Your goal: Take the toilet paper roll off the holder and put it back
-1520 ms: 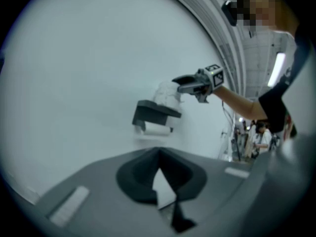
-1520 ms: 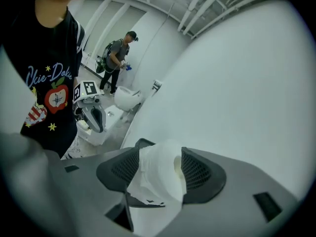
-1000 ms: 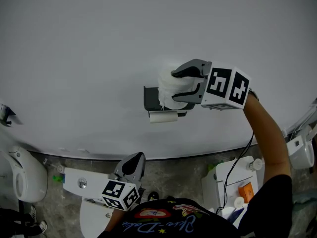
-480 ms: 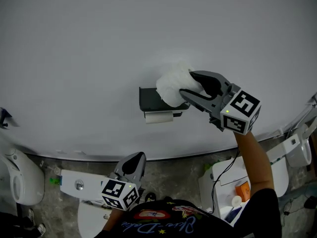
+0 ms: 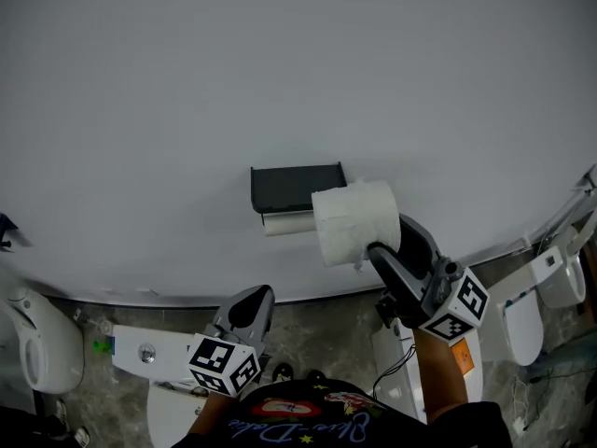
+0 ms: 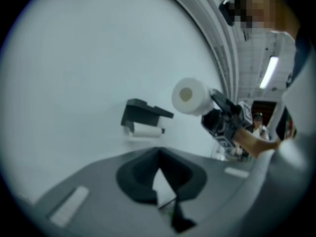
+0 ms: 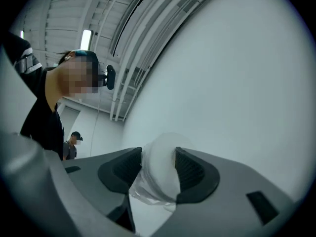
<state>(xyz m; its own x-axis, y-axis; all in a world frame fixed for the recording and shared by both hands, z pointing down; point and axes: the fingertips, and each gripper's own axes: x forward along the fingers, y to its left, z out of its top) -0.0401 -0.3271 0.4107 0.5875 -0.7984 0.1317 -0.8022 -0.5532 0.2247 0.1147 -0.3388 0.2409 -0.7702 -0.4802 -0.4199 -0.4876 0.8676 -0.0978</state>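
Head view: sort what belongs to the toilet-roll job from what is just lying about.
Job: toilet paper roll, between the jaws of the right hand-held gripper, which have just been closing on it; dark holder.
Lying about: left hand-held gripper, shut and empty; white tank with a round button; white toilet at right.

No lettering reads clearly; the looping script on the person's shirt (image 5: 300, 427) is too unclear.
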